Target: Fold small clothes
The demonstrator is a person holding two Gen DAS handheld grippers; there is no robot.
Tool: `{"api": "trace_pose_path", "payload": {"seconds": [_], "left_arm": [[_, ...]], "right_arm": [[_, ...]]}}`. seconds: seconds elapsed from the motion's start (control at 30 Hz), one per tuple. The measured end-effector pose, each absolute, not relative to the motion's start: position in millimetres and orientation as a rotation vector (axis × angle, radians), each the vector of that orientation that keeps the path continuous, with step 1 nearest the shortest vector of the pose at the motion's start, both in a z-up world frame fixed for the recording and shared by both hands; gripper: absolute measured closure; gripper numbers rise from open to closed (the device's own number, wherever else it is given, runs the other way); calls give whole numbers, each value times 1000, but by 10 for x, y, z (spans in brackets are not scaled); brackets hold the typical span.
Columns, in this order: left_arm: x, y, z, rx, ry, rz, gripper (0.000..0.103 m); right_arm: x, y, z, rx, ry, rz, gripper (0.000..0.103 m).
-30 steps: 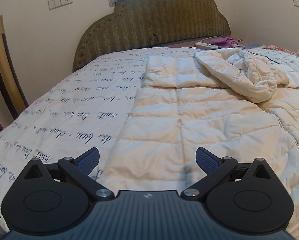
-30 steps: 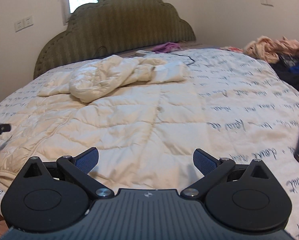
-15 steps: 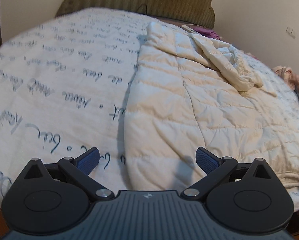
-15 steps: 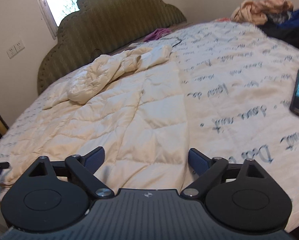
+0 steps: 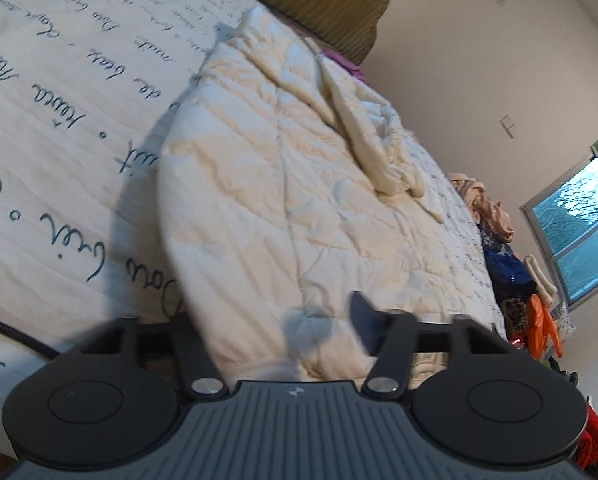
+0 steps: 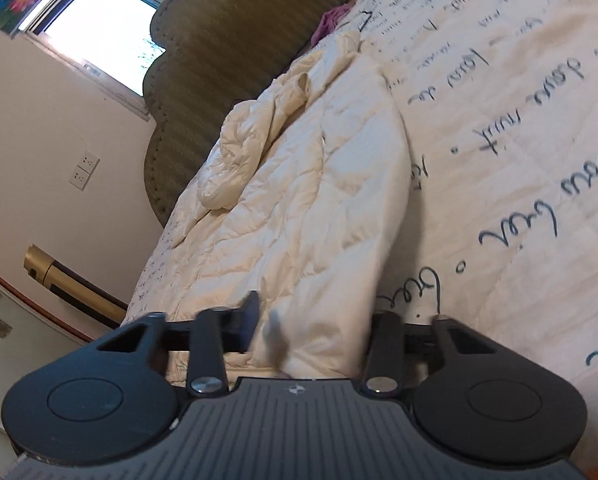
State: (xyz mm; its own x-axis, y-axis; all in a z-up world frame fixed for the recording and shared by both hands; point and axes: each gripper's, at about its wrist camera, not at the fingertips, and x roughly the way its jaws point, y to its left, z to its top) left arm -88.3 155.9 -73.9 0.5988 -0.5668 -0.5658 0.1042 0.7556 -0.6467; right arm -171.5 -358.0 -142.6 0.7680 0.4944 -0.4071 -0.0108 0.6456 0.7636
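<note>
Cream quilted fabric fills both views: a padded jacket [image 5: 299, 184] is spread flat on a bed, its near hem reaching right up to each gripper. In the left wrist view, the left gripper [image 5: 275, 328] is tilted and set at the jacket's near left corner; one blue-padded finger [image 5: 365, 330] is seen over the fabric, while the other is hidden behind the hem, so the jaws straddle the edge with a gap still between them, not clenched. In the right wrist view, the right gripper [image 6: 311, 320] is placed the same way at the jacket's [image 6: 299, 200] near right corner, one finger [image 6: 251, 318] over the fabric, the other hidden behind it, jaws likewise parted around the hem. A crumpled sleeve [image 6: 251, 152] is bunched on the jacket's far part. Beneath the jacket, a pale bedspread [image 5: 51, 92] printed with dark handwriting is seen, and beyond it an olive padded headboard [image 6: 203, 60]. Beyond the left gripper, to its right, clothes are piled [image 5: 499, 248] beside a window [image 5: 583, 232].
</note>
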Motion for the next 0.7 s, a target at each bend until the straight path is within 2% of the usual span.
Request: {"api": "trace_pose_path", "payload": {"seconds": [0.07, 0.17, 0.7], "left_arm": [[-905, 1581, -739, -600, 848, -398, 80], [-954, 1597, -696, -573, 836, -391, 94], [-1437, 1624, -39, -446, 643, -480, 97]], "right_arm": [[-1723, -3575, -1468, 847, 641, 314, 82], [-1747, -3573, -1457, 858, 617, 321, 86], [-2130, -3676, -775, 756, 475, 481, 89]]}}
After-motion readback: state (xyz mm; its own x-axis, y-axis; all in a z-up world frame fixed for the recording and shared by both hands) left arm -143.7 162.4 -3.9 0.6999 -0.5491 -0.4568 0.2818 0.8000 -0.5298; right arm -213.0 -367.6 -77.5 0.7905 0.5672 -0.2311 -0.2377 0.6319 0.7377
